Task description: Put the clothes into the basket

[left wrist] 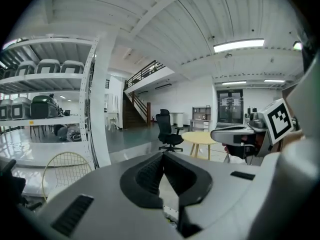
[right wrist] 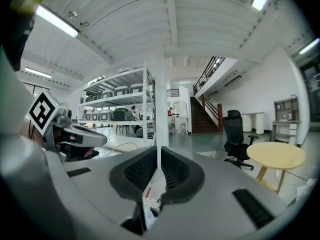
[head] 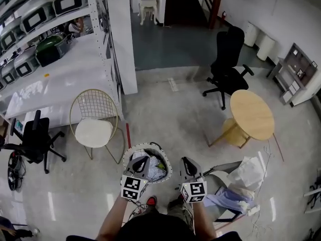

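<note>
Two tools clenched on nothing: left gripper [head: 142, 160] and right gripper [head: 186, 161]. Left gripper covers part of the basket [head: 169, 165]; clothes [head: 155, 171] inside cannot be told apart.

Left gripper [left wrist: 163, 156] jaws together at the tips, nothing between them, pointing roughly level across the room: black office chair [left wrist: 168, 132] and round wooden table [left wrist: 202, 137] ahead, wire chair [left wrist: 64, 168] low left below the shelving [left wrist: 47, 79].

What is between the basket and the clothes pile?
The right gripper. In the head view it hangs above the floor, with the basket on one side and the clothes pile on the other.
</note>
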A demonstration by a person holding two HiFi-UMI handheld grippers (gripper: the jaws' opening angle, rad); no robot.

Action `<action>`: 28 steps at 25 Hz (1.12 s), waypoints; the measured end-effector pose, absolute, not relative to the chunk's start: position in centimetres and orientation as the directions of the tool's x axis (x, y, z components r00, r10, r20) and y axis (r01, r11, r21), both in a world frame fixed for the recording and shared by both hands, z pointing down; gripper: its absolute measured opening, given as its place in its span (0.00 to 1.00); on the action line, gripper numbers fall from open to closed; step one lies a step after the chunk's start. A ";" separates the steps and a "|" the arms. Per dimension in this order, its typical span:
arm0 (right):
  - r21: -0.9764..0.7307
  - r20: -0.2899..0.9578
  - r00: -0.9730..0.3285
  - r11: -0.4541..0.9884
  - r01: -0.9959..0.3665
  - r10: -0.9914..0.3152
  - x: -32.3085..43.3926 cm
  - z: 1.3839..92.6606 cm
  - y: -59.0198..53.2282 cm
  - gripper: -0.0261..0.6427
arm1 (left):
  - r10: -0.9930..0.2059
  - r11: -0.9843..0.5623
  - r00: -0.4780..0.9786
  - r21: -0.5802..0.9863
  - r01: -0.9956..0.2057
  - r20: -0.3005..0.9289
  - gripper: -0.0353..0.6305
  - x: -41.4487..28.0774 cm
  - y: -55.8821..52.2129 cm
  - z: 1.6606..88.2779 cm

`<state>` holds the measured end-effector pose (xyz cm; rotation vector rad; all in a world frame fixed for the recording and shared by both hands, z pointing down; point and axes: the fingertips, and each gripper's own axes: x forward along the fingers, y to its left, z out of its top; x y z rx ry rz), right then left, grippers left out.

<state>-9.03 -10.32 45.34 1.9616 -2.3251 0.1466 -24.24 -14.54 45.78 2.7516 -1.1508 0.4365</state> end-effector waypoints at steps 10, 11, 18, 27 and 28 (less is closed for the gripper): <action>-0.031 0.143 -0.071 0.068 -0.997 -0.987 -7.0 45.8 -8.2 0.09 | -0.626 -0.752 0.714 -0.002 -0.659 0.314 0.06 -22.4 -14.1 45.5; -0.033 0.142 -0.058 0.054 -0.998 -0.988 -6.8 45.8 -8.2 0.09 | -0.616 -0.761 0.721 -0.002 -0.649 0.317 0.06 -22.0 -14.1 45.5; -0.042 0.152 0.064 -0.071 -0.997 -0.986 -2.3 46.3 -5.9 0.09 | -0.519 -0.836 0.789 -0.004 -0.548 0.330 0.06 -16.5 -13.4 45.9; -0.052 0.192 0.305 -0.320 -0.946 -0.933 8.6 47.7 0.0 0.09 | -0.314 -0.939 0.885 0.024 -0.343 0.344 0.06 -4.1 -10.7 46.9; -0.054 0.197 0.331 -0.348 -0.936 -0.923 9.9 48.0 0.7 0.09 | -0.291 -0.947 0.892 0.027 -0.320 0.346 0.06 -2.6 -10.3 47.1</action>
